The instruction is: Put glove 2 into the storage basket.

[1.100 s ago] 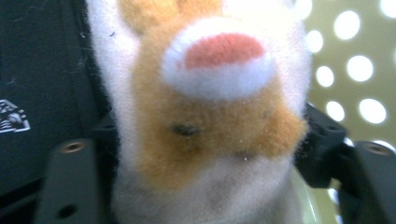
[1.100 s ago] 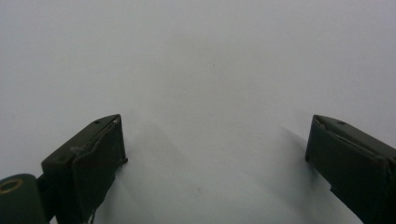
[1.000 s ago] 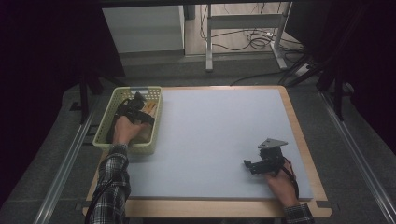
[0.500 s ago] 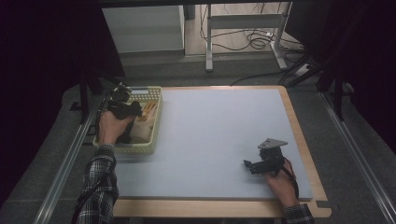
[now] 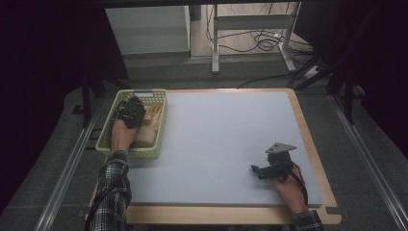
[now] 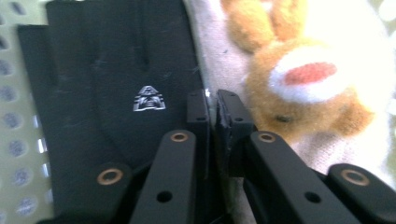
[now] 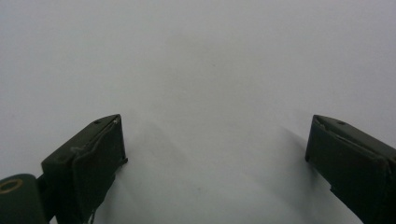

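A yellow-green mesh basket (image 5: 107, 144) sits at the table's left edge. Inside it lie a black glove-like cloth (image 6: 116, 84) with a small silver logo, an orange and white plush toy (image 6: 303, 88) (image 5: 152, 115) and pale fabric (image 5: 146, 137). My left gripper (image 5: 130, 113) (image 6: 212, 105) reaches down into the basket. Its jaws have just been closing and now meet at the black cloth's right edge, beside the plush. I cannot tell whether any fabric is pinched between them. My right gripper (image 5: 255, 169) (image 7: 215, 154) rests open on the grey mat (image 5: 226, 139), nothing between its jaws.
A wooden border (image 5: 317, 159) frames the mat. Beyond the table's far edge stand a pale cabinet (image 5: 149, 29) and metal desk legs (image 5: 216, 43) with cables on the floor. Metal rails (image 5: 67, 163) run along both sides.
The left hand swung toward the basket's far-left corner, then came back over its middle, and its jaws went from wide apart to together. The right hand stayed still.
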{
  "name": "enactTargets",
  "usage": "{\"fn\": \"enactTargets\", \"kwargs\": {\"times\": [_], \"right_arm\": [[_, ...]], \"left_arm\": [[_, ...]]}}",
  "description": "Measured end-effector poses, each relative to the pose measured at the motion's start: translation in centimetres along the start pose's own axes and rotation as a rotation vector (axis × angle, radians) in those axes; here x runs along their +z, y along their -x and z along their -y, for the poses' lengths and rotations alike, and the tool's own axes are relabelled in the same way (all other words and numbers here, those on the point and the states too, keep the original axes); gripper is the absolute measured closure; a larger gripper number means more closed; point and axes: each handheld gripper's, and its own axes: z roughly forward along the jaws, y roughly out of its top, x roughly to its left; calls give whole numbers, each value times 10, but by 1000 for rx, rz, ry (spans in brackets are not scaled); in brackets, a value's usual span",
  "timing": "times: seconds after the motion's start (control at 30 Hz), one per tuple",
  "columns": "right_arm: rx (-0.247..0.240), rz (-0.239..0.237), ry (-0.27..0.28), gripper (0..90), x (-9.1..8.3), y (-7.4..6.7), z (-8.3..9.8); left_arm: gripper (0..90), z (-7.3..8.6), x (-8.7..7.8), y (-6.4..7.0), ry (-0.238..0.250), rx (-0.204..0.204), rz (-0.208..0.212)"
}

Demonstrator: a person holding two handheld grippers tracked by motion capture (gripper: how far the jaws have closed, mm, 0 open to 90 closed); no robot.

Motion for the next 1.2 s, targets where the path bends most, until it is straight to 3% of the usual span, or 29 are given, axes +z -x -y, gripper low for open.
{"fn": "enactTargets", "kwargs": {"times": [0.1, 0.2, 0.37, 0.53, 0.77, 0.97, 1.2], "right_arm": [[0, 0, 0, 45, 0, 0, 0], [0, 0, 0, 45, 0, 0, 0], [0, 0, 0, 45, 0, 0, 0], [0, -1, 0, 45, 0, 0, 0], [0, 0, 0, 45, 0, 0, 0], [0, 0, 0, 45, 0, 0, 0], [0, 0, 0, 45, 0, 0, 0]], "left_arm": [[879, -1, 0, 7, -8, 19, 41], [897, 0, 0, 11, -18, 38, 44], [870, 2, 2, 6, -15, 17, 43], [729, 6, -5, -3, 53, 0, 44], [618, 8, -24, -8, 135, -11, 16], [535, 10, -37, -11, 175, -25, 4], [477, 15, -46, -13, 221, -41, 47]]}}
